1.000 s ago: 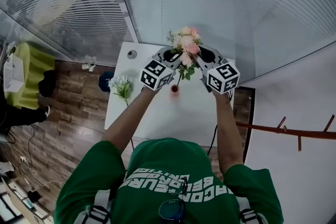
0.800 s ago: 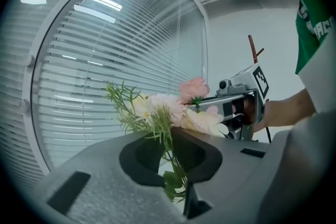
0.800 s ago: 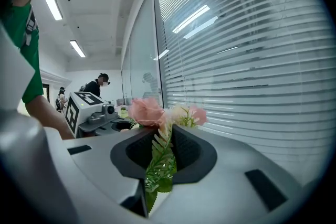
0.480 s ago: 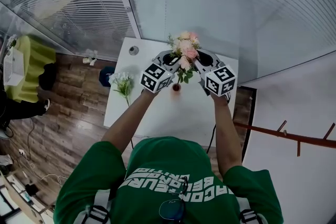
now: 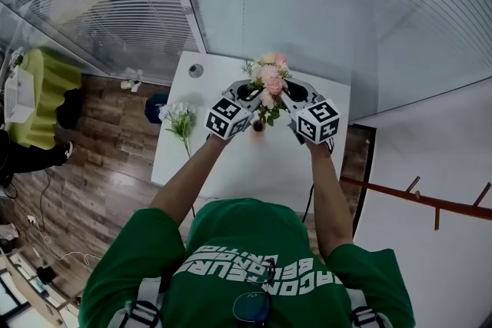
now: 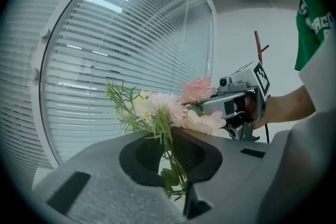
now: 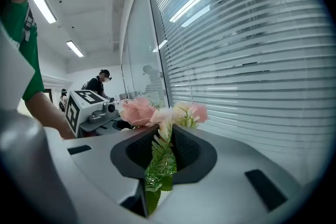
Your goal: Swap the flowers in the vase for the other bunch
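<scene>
Both grippers hold a bunch of pink flowers (image 5: 269,77) upright above the white table (image 5: 231,165). My left gripper (image 5: 256,101) and right gripper (image 5: 281,98) are each shut on its stems from opposite sides. Green stems and leaves (image 6: 170,176) pass between the left gripper's (image 6: 182,202) jaws, and leafy stems (image 7: 160,162) between the right gripper's (image 7: 144,198) jaws. A small red vase (image 5: 258,124) stands just under the bunch, mostly hidden by leaves. A bunch of white flowers (image 5: 178,119) lies at the table's left edge.
A small round object (image 5: 196,71) sits at the table's far left corner. Glass walls with blinds (image 5: 323,4) rise right behind the table. Wooden floor (image 5: 100,165) lies to the left, with a yellow-green seat (image 5: 42,96). A person (image 7: 98,84) stands in the distance.
Both grippers have sunk together with the pink bunch, so its stems now hang closer over the red vase. The grips have not changed.
</scene>
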`<state>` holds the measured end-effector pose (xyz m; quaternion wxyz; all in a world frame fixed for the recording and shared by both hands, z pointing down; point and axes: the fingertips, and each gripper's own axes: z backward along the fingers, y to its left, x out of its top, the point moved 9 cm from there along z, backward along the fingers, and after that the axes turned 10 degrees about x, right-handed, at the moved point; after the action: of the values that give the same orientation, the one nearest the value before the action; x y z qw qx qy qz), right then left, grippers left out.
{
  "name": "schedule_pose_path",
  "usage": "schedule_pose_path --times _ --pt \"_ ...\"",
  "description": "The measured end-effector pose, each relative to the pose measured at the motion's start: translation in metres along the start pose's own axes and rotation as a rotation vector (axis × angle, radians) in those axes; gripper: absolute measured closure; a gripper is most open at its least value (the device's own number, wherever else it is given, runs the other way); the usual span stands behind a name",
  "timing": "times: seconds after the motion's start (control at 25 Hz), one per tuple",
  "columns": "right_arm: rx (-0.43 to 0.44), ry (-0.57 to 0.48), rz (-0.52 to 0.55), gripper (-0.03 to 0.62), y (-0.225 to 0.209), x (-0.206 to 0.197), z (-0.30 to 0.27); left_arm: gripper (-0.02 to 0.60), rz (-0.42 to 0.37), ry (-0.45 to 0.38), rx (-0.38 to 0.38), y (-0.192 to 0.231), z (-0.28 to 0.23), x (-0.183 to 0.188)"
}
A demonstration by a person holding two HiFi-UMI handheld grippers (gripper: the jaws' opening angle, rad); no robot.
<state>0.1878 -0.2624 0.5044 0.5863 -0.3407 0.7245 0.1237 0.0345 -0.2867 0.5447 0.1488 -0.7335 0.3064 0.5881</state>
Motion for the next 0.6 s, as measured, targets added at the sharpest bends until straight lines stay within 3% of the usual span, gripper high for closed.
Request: schedule_pose_path --times 0.6 --pt "0.014 0.049 -0.060 0.523 0.008 -0.034 -0.007 0.538 0.033 0.072 0.001 -0.004 0.007 -0.034"
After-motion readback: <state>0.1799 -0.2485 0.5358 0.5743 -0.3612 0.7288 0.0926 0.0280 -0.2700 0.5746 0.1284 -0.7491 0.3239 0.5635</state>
